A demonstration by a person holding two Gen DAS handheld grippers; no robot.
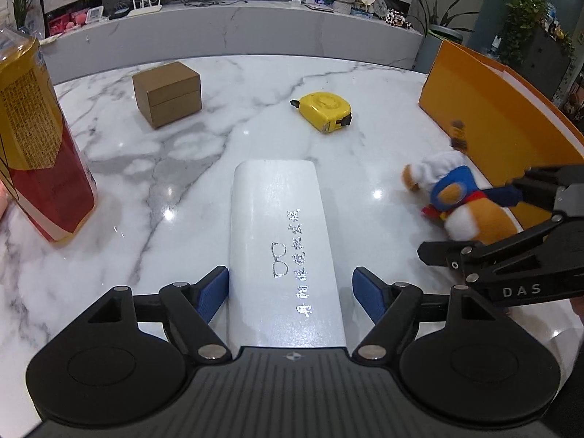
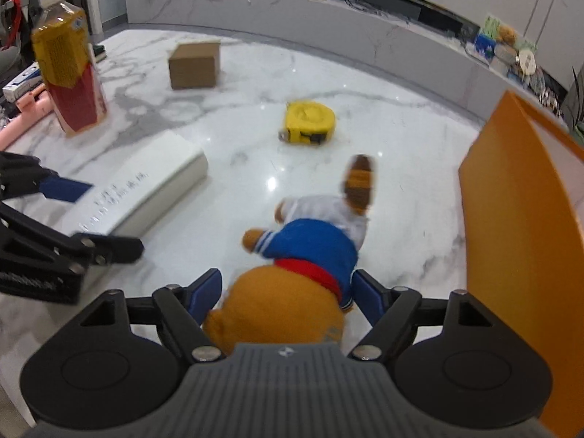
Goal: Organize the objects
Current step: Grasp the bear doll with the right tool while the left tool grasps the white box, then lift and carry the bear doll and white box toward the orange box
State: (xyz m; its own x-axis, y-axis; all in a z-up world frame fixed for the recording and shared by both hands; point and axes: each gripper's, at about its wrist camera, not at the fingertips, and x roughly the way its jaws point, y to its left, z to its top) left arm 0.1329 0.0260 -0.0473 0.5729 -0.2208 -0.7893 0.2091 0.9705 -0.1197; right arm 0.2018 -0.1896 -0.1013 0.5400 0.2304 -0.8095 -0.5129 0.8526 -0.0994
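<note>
Marble worktop (image 1: 255,84): I've got L gripper (image 1: 290,294) fingers apart round the case (image 1: 281,241), R gripper (image 2: 288,294) straddling the plush (image 2: 292,292), unclamped, prob. for the orange box (image 2: 522,237).

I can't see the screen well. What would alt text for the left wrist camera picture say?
The open left gripper straddles a long white glasses case lying on a white marble table. To its right, the right gripper reaches an orange plush toy in a blue top beside an orange box; farther off lie a yellow tape measure, a brown cardboard box and a drink bottle.
</note>
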